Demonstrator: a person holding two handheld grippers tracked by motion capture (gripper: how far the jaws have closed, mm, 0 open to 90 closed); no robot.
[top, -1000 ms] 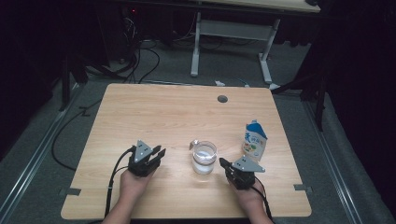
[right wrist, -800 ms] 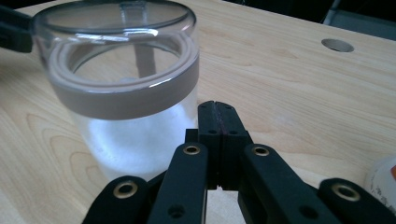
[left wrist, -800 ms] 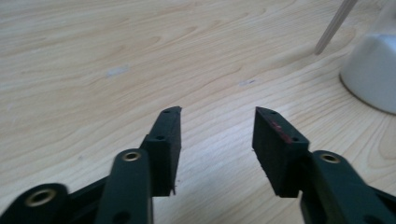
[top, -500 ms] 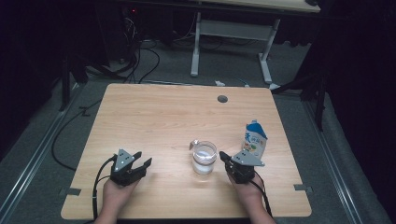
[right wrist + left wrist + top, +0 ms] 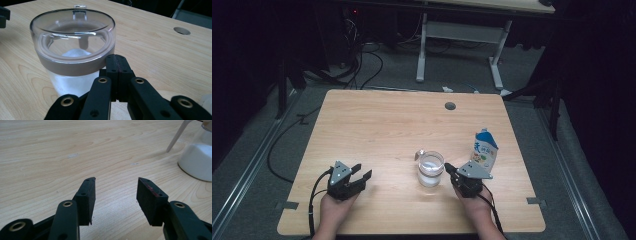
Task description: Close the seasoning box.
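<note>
Right gripper (image 5: 452,171): your jaws are pressed together on nothing, tips just beside the jar's right flank.
Left gripper (image 5: 361,176): your jaws stand apart and empty, low over the bare table (image 5: 382,120), well left of the jar.
Jar (image 5: 430,169): near the middle of the table's near half, upright, clear lid (image 5: 73,27) on, white powder in the bottom.
Carton (image 5: 484,151): a small blue-and-white pack standing just right of and beyond your right gripper.
Handling: the jar looks rigid, smooth and likely slippery, possibly fragile; probably light.
Hold: you'd do best to take the body below the lid band, squarely across it, not the domed lid.
</note>
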